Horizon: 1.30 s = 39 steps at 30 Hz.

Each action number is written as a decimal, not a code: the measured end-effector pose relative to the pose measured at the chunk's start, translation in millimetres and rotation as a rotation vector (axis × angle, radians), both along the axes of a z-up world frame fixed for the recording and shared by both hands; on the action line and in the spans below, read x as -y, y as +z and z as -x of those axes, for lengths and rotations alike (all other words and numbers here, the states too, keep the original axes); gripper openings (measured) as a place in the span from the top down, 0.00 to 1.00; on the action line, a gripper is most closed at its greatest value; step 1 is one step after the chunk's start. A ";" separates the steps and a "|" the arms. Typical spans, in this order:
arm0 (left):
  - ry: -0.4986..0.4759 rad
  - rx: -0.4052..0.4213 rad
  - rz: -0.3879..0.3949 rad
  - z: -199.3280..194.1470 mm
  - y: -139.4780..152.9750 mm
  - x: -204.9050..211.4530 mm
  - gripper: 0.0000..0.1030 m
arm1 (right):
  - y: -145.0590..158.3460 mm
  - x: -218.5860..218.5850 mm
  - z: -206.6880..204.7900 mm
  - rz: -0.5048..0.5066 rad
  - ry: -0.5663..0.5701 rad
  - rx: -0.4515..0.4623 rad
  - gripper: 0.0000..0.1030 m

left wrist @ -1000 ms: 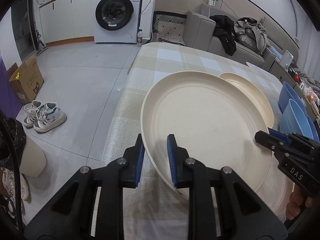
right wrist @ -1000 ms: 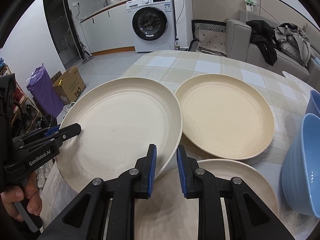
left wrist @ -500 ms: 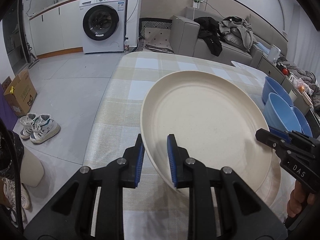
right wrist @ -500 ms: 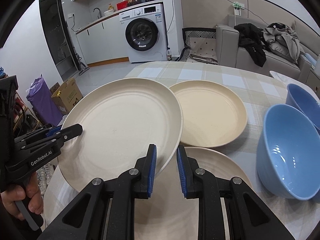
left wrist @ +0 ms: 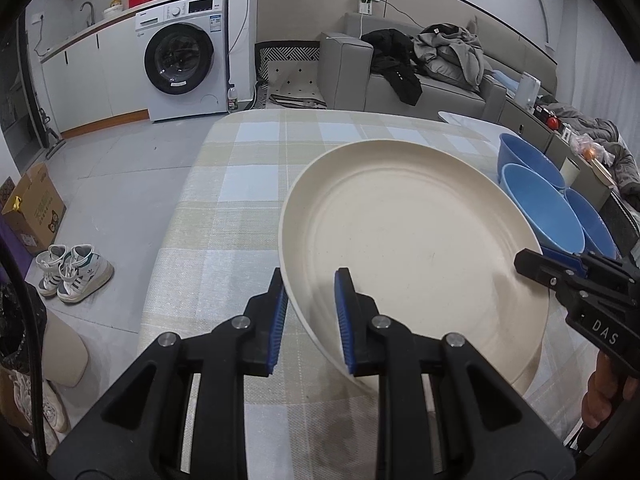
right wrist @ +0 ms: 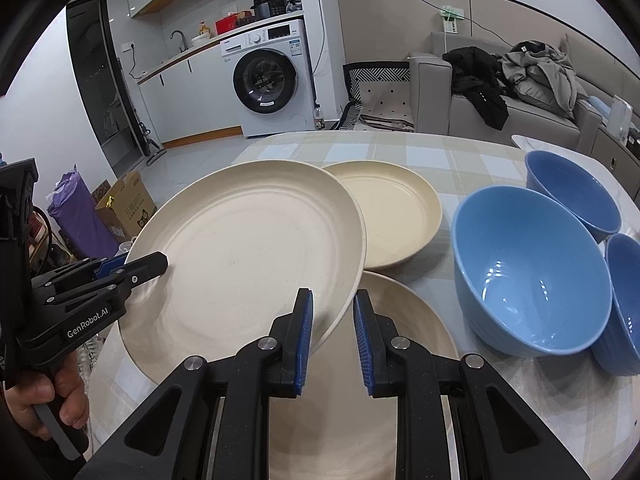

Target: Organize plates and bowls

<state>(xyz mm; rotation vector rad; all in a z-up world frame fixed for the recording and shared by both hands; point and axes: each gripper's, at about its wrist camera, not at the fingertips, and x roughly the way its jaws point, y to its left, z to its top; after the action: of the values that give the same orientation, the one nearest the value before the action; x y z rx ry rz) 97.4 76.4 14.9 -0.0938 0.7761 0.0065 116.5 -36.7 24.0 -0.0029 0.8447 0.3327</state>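
A large cream plate [left wrist: 408, 248] [right wrist: 248, 256] hangs tilted above the table, held at opposite rims. My left gripper [left wrist: 310, 312] is shut on its near left rim. My right gripper [right wrist: 332, 332] is shut on its right rim, and its tip also shows in the left wrist view [left wrist: 532, 264]. In the right wrist view the left gripper [right wrist: 152, 264] shows at the plate's left rim. A second cream plate [right wrist: 400, 216] lies behind on the table, and a third plate [right wrist: 400, 320] lies under my right gripper. Three blue bowls [right wrist: 532, 272] [right wrist: 572, 192] [right wrist: 624, 300] stand to the right.
The checked tablecloth [left wrist: 248, 184] ends at a left edge that drops to the floor, where shoes [left wrist: 72, 272] and a cardboard box [left wrist: 36, 208] lie. A washing machine [left wrist: 184, 60] and a sofa [left wrist: 420, 80] with clothes stand beyond the table.
Both grippers have lifted the large plate and carried it rightward; its rim now overlaps the second plate and the near one. The blue bowls have come further into view.
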 end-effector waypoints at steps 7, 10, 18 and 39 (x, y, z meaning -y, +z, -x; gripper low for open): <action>-0.029 -0.004 -0.013 12.4 0.2 17.6 0.80 | 1.8 18.1 12.9 -0.012 -0.022 0.002 0.79; -0.045 -0.012 -0.019 16.2 -1.1 23.3 0.80 | 0.8 24.1 17.8 -0.012 -0.027 0.001 0.79; -0.081 -0.033 -0.036 23.6 -9.1 39.4 0.80 | -7.0 39.6 36.0 -0.003 -0.051 -0.002 0.79; -0.128 -0.072 -0.047 10.1 -26.6 50.1 0.80 | -21.2 55.3 45.4 0.030 -0.096 -0.013 0.79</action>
<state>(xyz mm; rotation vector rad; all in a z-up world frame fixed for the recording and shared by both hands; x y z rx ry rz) 87.4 26.2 -11.7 0.0009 0.8522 -0.0933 71.1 -92.0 2.7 0.0113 0.8599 0.2302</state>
